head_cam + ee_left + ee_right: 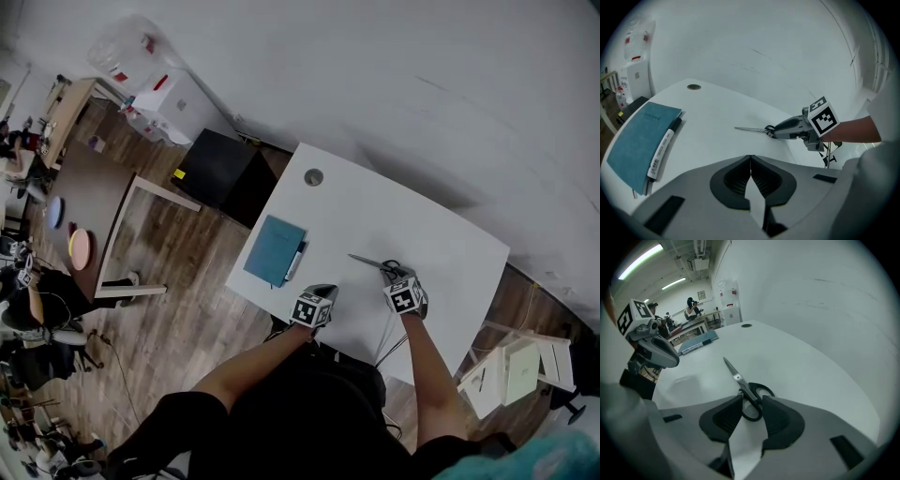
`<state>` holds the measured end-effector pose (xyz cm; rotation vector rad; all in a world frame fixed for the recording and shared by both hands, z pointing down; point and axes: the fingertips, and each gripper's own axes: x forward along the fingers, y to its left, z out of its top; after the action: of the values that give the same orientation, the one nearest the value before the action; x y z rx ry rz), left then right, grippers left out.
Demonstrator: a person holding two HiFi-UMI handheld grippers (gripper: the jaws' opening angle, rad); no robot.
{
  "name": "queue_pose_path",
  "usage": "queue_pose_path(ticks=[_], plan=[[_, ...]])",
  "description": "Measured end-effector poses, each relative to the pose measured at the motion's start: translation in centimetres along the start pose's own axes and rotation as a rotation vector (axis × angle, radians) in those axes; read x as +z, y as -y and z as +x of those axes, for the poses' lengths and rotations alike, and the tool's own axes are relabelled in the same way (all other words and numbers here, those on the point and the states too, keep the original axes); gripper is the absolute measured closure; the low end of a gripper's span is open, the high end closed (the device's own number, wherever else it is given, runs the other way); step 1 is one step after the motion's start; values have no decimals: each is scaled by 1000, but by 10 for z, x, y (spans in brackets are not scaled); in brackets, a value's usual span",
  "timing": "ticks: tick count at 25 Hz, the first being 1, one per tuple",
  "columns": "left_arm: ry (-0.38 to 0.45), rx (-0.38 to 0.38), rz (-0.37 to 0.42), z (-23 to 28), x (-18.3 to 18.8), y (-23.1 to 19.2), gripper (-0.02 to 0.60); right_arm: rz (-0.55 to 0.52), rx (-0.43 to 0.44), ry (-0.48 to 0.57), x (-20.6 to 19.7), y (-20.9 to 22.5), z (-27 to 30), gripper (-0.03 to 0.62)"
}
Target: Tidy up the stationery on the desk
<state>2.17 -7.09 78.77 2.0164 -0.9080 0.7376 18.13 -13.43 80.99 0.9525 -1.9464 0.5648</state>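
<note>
The scissors [745, 385] lie flat on the white surface [375, 216], near its right end, with the blades closed. Their black handle loops sit between the jaws of the right hand-held gripper [751, 414]. These jaws stand wide and do not press on the loops, and they hide the lower part of the loops. The blades point toward a teal notebook [640, 140], well apart, with a marker [663, 147] just beside its right edge. The print on both is too small to read. The left hand-held gripper [750, 161] is closed on nothing, near the front edge of the surface
</note>
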Motion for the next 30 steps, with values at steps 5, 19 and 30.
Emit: queue_pose_path(ticks=[5, 19, 30], plan=[[1, -4, -6, -3, -6, 0, 568, -13, -4, 2, 6, 4, 1, 462], [-47, 4, 26, -16, -16, -23, 568, -237, 100, -185, 2, -5, 7, 457], [-18, 22, -21, -30, -16, -39, 568, -131, 46, -122, 3, -11, 12, 505]])
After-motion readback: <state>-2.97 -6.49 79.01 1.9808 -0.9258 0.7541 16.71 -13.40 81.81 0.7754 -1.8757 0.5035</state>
